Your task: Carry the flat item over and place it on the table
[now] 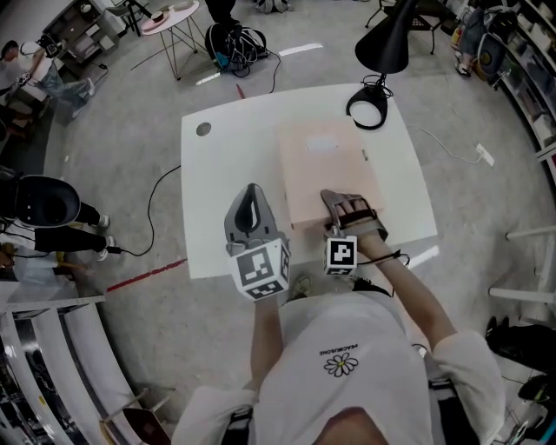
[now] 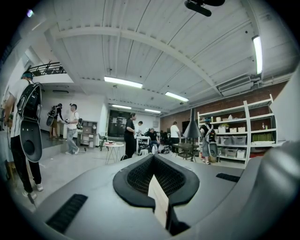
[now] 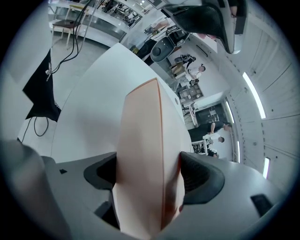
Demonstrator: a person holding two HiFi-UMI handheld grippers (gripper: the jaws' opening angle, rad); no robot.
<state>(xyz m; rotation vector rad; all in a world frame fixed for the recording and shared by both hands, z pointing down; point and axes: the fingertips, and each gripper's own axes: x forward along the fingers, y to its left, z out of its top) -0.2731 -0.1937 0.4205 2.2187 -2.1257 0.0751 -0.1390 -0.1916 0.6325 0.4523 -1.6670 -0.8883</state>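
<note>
The flat item (image 1: 326, 169) is a pale pink board lying flat on the white table (image 1: 226, 174), toward its right half. My right gripper (image 1: 343, 209) is at the board's near edge. In the right gripper view the board (image 3: 140, 154) runs between the two jaws and out over the table (image 3: 89, 108). The jaws stand wide, with a dark gap on the left side, so the right gripper (image 3: 147, 176) is open around the board. My left gripper (image 1: 250, 209) is held over the table's near edge, left of the board, tilted upward. Its jaws are together (image 2: 157, 176), and only a pale sliver shows at their seam.
A black desk lamp (image 1: 387, 39) stands at the table's far right corner, its round base (image 1: 369, 109) just beyond the board. A cable hole (image 1: 203, 129) sits in the far left of the tabletop. A small round table (image 1: 169, 17) and bags lie beyond. People stand around the room.
</note>
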